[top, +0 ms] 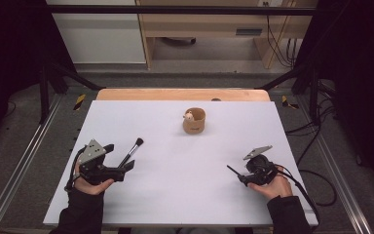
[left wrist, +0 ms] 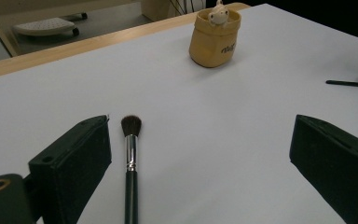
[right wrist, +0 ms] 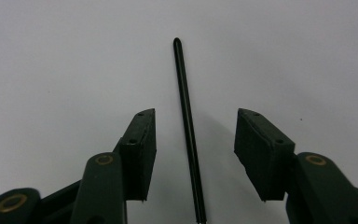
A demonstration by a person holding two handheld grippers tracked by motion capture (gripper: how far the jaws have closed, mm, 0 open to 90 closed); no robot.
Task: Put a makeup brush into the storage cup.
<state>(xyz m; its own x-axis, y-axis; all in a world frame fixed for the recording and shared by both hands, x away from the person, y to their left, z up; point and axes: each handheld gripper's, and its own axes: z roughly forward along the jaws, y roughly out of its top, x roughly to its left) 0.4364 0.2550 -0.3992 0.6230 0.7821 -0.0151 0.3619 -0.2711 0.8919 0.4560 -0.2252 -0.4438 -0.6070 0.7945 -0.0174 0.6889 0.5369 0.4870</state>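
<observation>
At the lower right of the high view, your right gripper (top: 237, 176) rests on the white table (top: 175, 195) with a thin black stick (right wrist: 186, 126) lying between its half-open pads, touching neither. At lower left, your left gripper (top: 126, 163) stands wide open around a black-handled brush (left wrist: 130, 158), nearer its left pad. Farther back, at upper centre, stands a tan cup (top: 194, 121) holding a small figure.
</observation>
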